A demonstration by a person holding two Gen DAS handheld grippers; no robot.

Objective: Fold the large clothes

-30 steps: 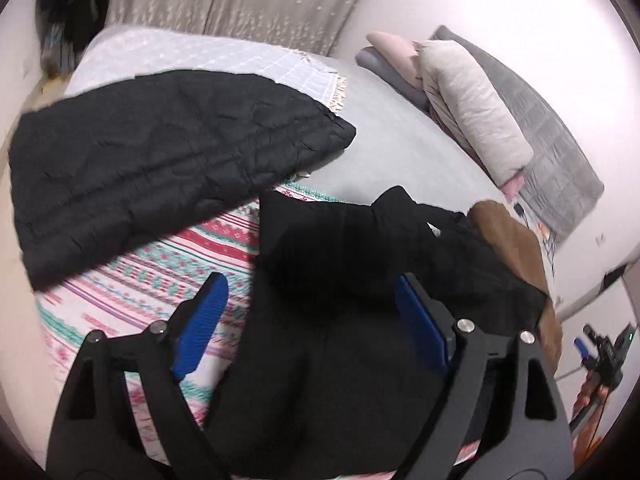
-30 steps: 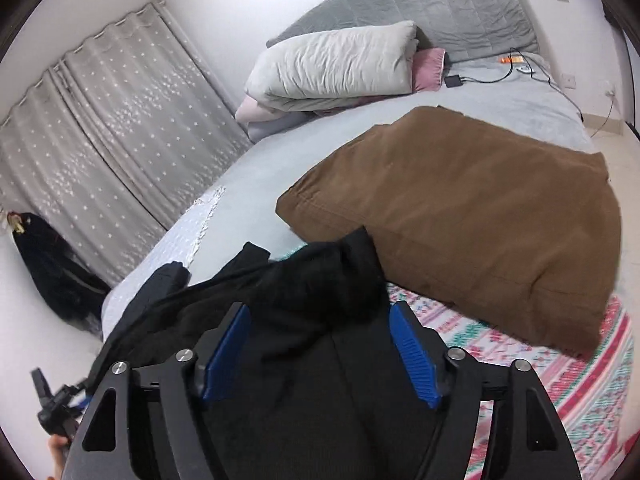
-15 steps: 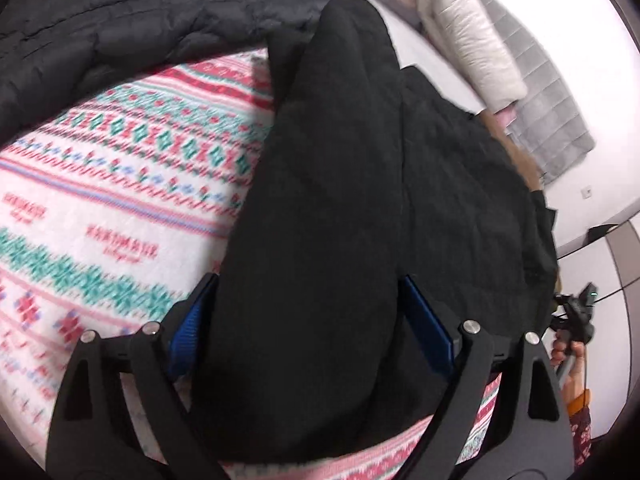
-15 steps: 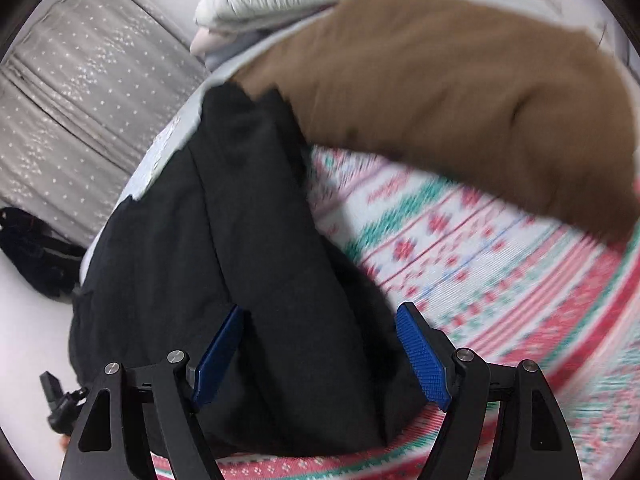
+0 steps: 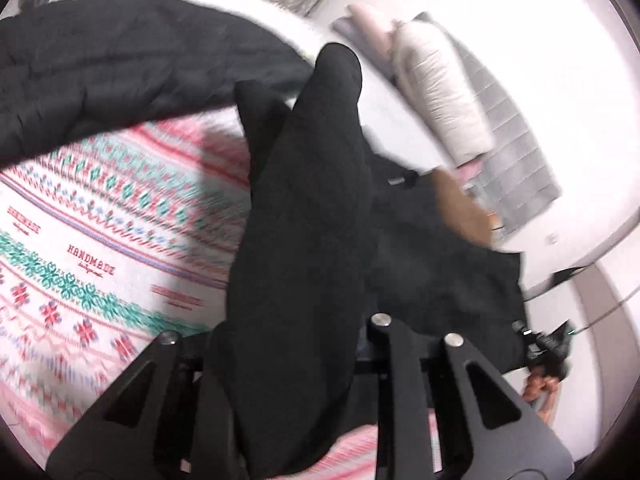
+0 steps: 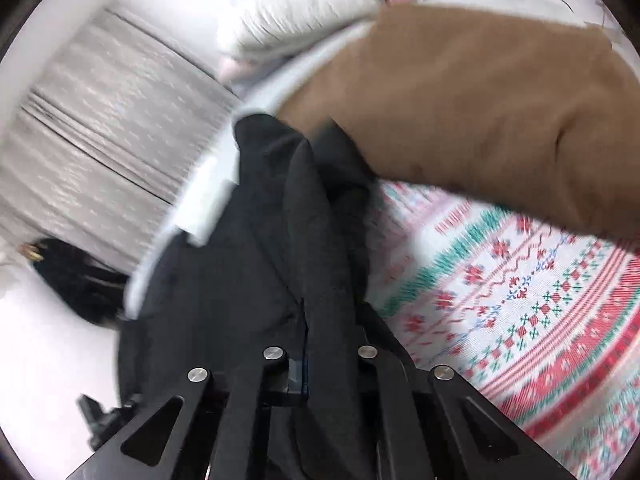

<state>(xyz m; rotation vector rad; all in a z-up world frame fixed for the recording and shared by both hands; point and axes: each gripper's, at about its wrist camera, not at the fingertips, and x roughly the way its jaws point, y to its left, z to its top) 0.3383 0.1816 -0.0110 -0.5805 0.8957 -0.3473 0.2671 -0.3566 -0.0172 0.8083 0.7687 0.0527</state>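
Both grippers are clamped on the black garment [image 5: 304, 208]: left gripper [image 5: 288, 344] and right gripper [image 6: 320, 344] each have cloth pinched between closed jaws. The garment runs lengthwise away from both, toward the head of the bed, over the patterned blanket [image 5: 80, 240]. A black jacket [image 5: 100, 68] lies just left and a brown garment [image 6: 480, 100] just right, crowding the fold.

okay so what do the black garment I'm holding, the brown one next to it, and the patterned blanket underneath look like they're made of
Black garment: likely a soft matte fabric, perhaps knit or fleece; it drapes in thick folds without shine.
Brown garment: probably corduroy or a brushed cotton; dull, slightly napped surface, though blur hides any ribs.
Patterned blanket: looks like printed fleece or flannel; a knit-style pattern on a flat, fuzzy surface.
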